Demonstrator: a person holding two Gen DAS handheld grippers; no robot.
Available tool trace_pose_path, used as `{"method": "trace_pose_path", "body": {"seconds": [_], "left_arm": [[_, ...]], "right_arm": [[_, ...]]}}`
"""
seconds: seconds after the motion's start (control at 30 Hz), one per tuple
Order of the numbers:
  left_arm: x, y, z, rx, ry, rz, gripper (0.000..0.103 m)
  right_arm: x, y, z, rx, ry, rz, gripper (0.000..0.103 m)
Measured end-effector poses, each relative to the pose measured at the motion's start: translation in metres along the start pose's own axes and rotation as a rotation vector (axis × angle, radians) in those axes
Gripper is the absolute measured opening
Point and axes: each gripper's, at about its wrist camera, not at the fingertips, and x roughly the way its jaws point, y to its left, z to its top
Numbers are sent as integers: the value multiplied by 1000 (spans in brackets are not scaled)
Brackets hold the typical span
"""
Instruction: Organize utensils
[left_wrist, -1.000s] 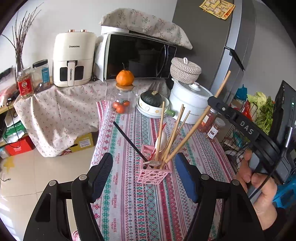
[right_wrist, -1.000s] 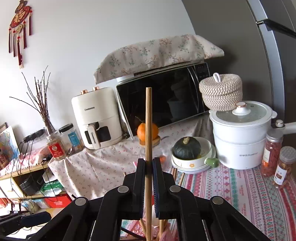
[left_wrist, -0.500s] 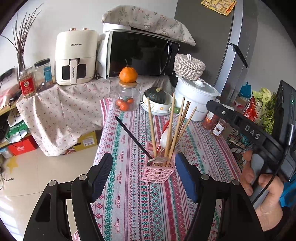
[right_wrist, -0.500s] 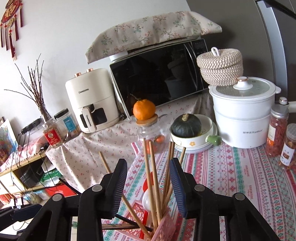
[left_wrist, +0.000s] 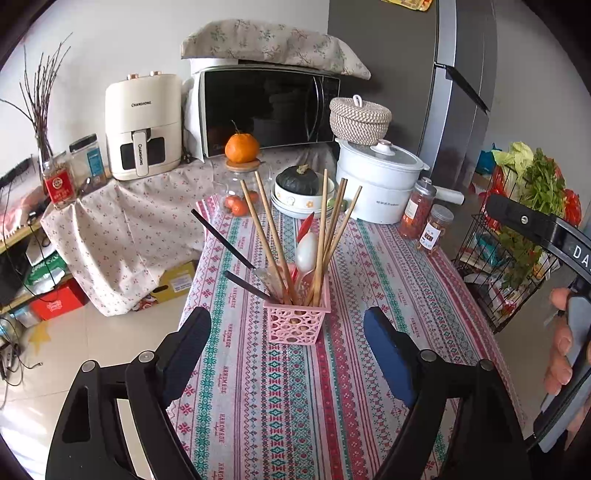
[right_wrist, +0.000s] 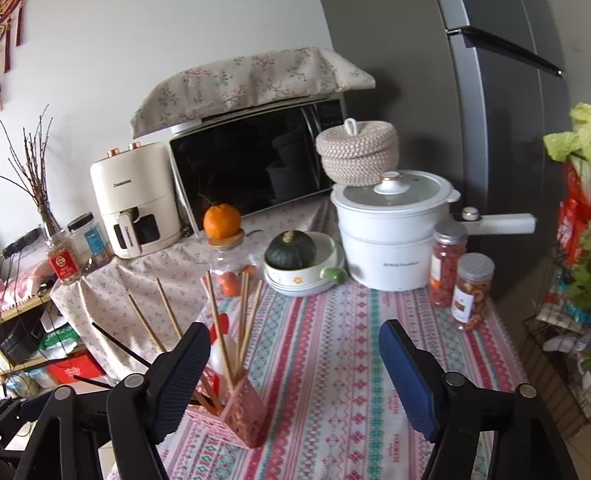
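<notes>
1. The left hand-held gripper (left_wrist: 286, 343) hangs low in the centre of the left wrist view, its jaws spread wide with nothing between them; they have just been opening further.
2. The right hand-held gripper (right_wrist: 295, 362) sits low in the right wrist view, released and empty, its jaws having just been opening. A hand (left_wrist: 565, 350) grasps its body at the right edge of the left wrist view.
3. A pink holder (left_wrist: 297, 319) stands upright on the counter (left_wrist: 369, 280), in the middle of the left wrist view, just beyond the left gripper's fingertips and between them in the frame.
4. In the right wrist view the holder (right_wrist: 236, 415) lies at lower left, partly behind the left finger (right_wrist: 181, 373).
5. Wooden chopsticks (left_wrist: 269, 236) stand in the holder and fan outward at the top.
6. A white spoon (left_wrist: 306, 254) stands among them, and two black handles (left_wrist: 221, 236) lean out toward the left.
7. Further back on the counter: a white pot (left_wrist: 376, 184), a bowl (left_wrist: 303, 199) holding a dark squash, a jar (left_wrist: 240, 192) with an orange on its lid, and two spice jars (left_wrist: 428, 221) at right.
8. A microwave (left_wrist: 266, 107) and an air fryer (left_wrist: 142, 125) stand behind, upper centre and upper left.
</notes>
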Motion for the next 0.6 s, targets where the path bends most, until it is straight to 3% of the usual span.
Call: {"method": "trace_pose_path", "body": {"seconds": [0.13, 0.3, 0.6], "left_arm": [[-10, -16, -5, 16, 12, 19, 95], [-33, -39, -6, 48, -27, 40, 97], [-71, -55, -7, 31, -126, 50, 103]], "right_arm": [[-21, -14, -3, 7, 33, -72, 86], [-52, -24, -8, -12, 45, -127, 101], [-86, -19, -11, -98, 43, -210, 102]]}}
